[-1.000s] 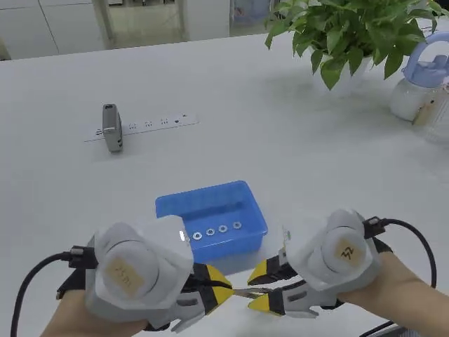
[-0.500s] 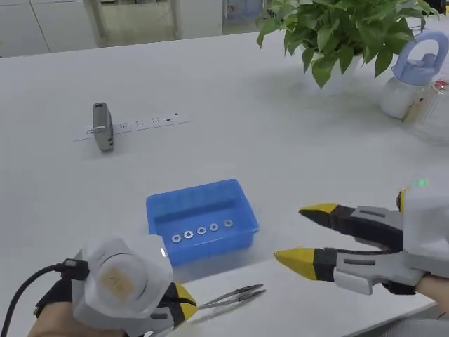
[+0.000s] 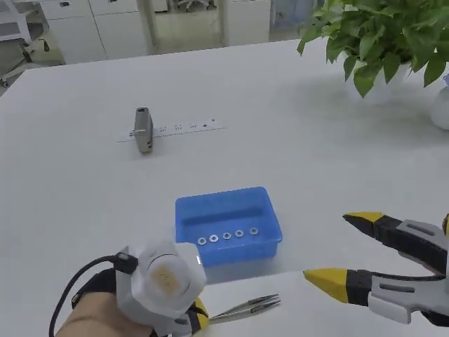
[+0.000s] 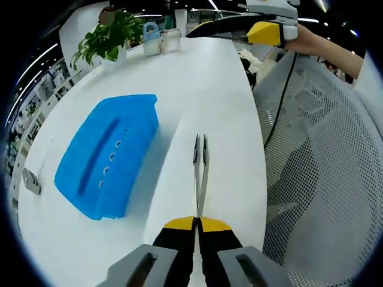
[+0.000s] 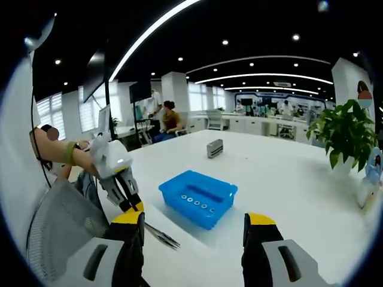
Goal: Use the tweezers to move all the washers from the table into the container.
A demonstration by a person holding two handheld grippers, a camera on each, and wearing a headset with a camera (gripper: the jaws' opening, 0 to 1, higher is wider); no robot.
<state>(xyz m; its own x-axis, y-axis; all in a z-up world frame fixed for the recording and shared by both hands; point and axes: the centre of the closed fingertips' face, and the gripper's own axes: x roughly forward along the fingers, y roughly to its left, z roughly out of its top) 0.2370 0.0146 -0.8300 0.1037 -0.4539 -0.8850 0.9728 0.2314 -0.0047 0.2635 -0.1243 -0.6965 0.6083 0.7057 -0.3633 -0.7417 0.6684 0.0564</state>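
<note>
Light: bright, even, from ceiling strips [image 5: 149, 33] and round spots [image 5: 225, 42] overhead. Shadows: soft, faint, beneath container [image 3: 238, 251] and tweezers [image 3: 249, 306] on the white table [image 3: 295, 140]. Glare: mild sheen on tabletop. Both gripper views: heavy fisheye bending toward edges. Focus: sharp.

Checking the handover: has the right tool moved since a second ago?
Yes. The right tool has swung out right of the blue container, clear of the tweezers.

Head view high, downward; gripper views low, close; all share container [image 3: 231, 253].
</note>
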